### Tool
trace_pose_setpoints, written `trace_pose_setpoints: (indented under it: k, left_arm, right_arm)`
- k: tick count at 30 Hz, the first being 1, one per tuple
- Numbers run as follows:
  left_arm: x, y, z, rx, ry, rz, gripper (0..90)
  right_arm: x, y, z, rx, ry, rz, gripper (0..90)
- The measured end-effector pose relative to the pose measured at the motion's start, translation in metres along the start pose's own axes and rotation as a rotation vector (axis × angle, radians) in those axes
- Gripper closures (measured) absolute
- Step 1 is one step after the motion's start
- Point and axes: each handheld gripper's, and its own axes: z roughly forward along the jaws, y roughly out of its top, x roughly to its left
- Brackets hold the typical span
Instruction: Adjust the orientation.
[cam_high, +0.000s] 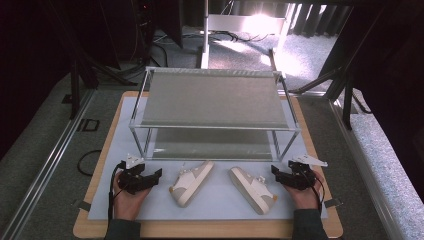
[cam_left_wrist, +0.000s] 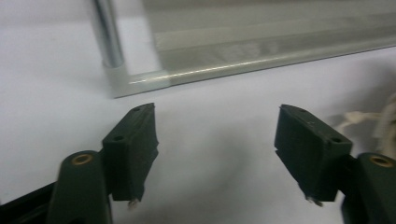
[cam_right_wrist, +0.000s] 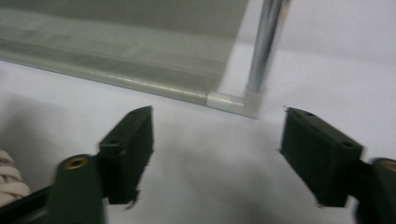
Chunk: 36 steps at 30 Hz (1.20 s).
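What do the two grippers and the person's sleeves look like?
Both the left gripper and the right gripper are black, with two blocky jaws on brass-coloured pivots. Each carries a pale grey three-cornered plate on top and trails a black cable past the hand. The sleeves are dark grey.

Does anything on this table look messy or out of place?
Mildly: the two shoes lie splayed on the mat, not paired. The left shoe and the right shoe angle apart, in front of the rack, whose shelves are bare. Nothing looks spilled or damaged.
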Motion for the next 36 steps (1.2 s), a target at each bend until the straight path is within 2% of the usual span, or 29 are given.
trace_pose_setpoints:
  k: [1, 2, 4, 5, 7, 9, 13, 21, 26, 31, 34, 36]
  left_arm:
    - [-0.001, 0.001, -0.002, -0.011, -0.017, -0.004, 30.6]
    - [-0.002, 0.001, -0.003, -0.011, -0.022, 0.000, 30.7]
    - [-0.002, 0.001, -0.004, -0.012, -0.024, 0.003, 31.1]
    - [-0.003, 0.002, -0.006, -0.015, -0.037, 0.003, 31.1]
    - [-0.006, 0.004, -0.010, -0.026, -0.042, 0.003, 32.7]
    - [-0.012, 0.009, -0.017, -0.047, -0.047, 0.027, 32.8]
    - [-0.018, 0.012, -0.022, -0.054, -0.046, 0.051, 32.8]
    - [-0.029, 0.014, -0.022, -0.058, -0.069, 0.079, 31.5]
    - [-0.045, 0.016, -0.019, -0.061, -0.092, 0.119, 31.5]
    - [-0.050, 0.015, -0.017, -0.050, -0.100, 0.132, 31.3]
    - [-0.054, 0.015, -0.015, -0.043, -0.111, 0.135, 31.4]
    - [-0.056, 0.015, -0.015, -0.042, -0.103, 0.142, 31.9]
  right_arm:
    - [0.000, 0.000, 0.000, 0.010, -0.007, -0.004, 19.7]
    - [0.001, -0.001, -0.001, 0.004, -0.016, -0.009, 20.6]
    - [0.002, -0.001, -0.002, 0.010, -0.005, -0.024, 22.1]
    - [0.005, -0.001, -0.002, 0.019, -0.023, -0.048, 24.1]
    - [0.006, -0.001, -0.002, 0.022, -0.026, -0.057, 26.7]
    - [0.010, -0.001, -0.005, 0.006, -0.023, -0.075, 32.8]
    - [0.011, 0.001, -0.011, -0.021, -0.008, -0.072, 38.4]
    - [0.016, 0.005, -0.021, -0.045, 0.034, -0.074, 39.7]
    - [0.034, 0.012, -0.027, -0.063, 0.074, -0.120, 42.5]
    - [0.051, 0.018, -0.032, -0.078, 0.105, -0.163, 42.8]
    - [0.066, 0.025, -0.038, -0.086, 0.142, -0.205, 46.6]
    - [0.074, 0.028, -0.042, -0.098, 0.158, -0.226, 49.3]
